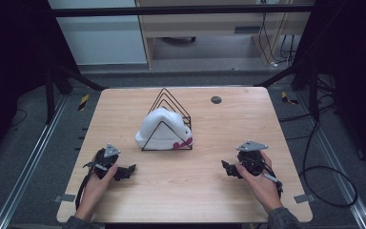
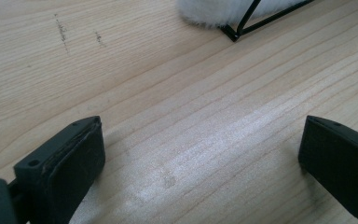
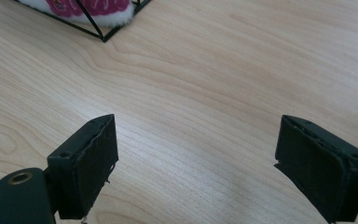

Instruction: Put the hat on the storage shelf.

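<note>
A white fluffy hat [image 1: 159, 129] with a pink pattern sits inside a black wire rack [image 1: 171, 102] of triangular dividers at the middle of the wooden table [image 1: 228, 124]. My left gripper [image 1: 128, 170] rests low at the front left, open, with bare wood between its jaws [image 2: 200, 154]. The hat's white edge [image 2: 209, 11] and a rack corner [image 2: 235, 35] lie beyond it. At the front right my right gripper [image 1: 226, 168] is also open over bare wood [image 3: 196, 163], with the hat's pink patch [image 3: 91, 5] and rack corner [image 3: 103, 37] at the top left.
A small dark round disc [image 1: 216, 99] lies at the table's back right. Cables trail on the floor at the right [image 1: 324, 171]. Dark frame posts stand at both back corners. A pale cabinet [image 1: 205, 28] stands behind the table.
</note>
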